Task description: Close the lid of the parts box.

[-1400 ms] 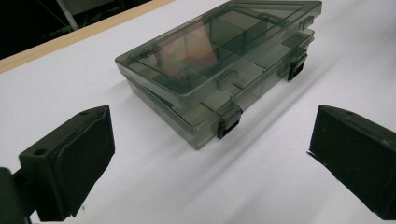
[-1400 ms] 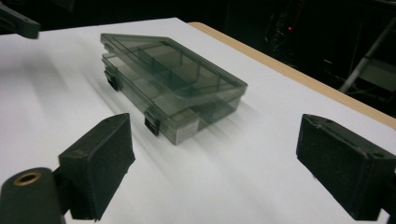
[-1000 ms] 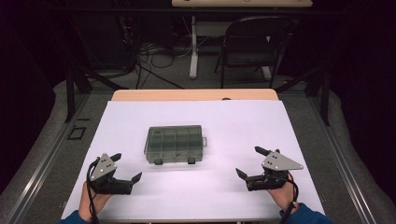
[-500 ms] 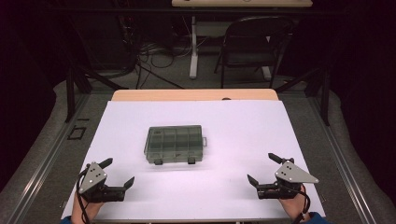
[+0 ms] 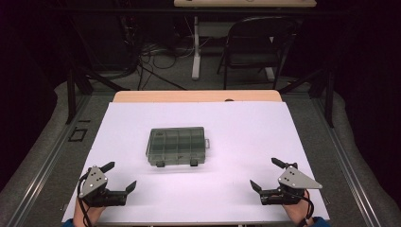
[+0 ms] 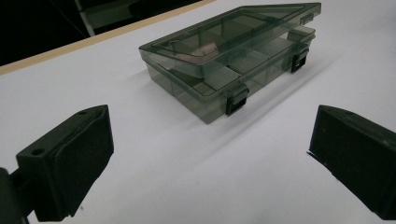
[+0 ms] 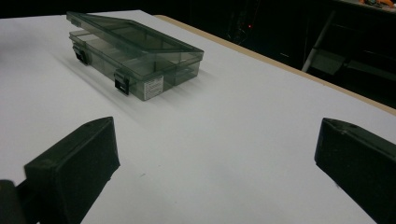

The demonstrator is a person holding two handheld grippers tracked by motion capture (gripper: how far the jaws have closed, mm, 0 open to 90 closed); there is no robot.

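Note:
A smoky clear plastic compartment box lies in the middle of the white table, its lid down and two dark latches on its near side. My left gripper rests near the front left corner, jaws wide apart and empty. In the left gripper view the box lies ahead between the fingers. My right gripper sits near the front right corner, also open and empty. In the right gripper view the box lies far ahead to the left.
A bare wooden strip edges the table's far side. Behind it stand a folding chair and a desk leg among floor cables. Metal rails run along both table sides.
Both grippers have drawn back toward the table's front edge and outward to its corners, staying open. The box has not moved.

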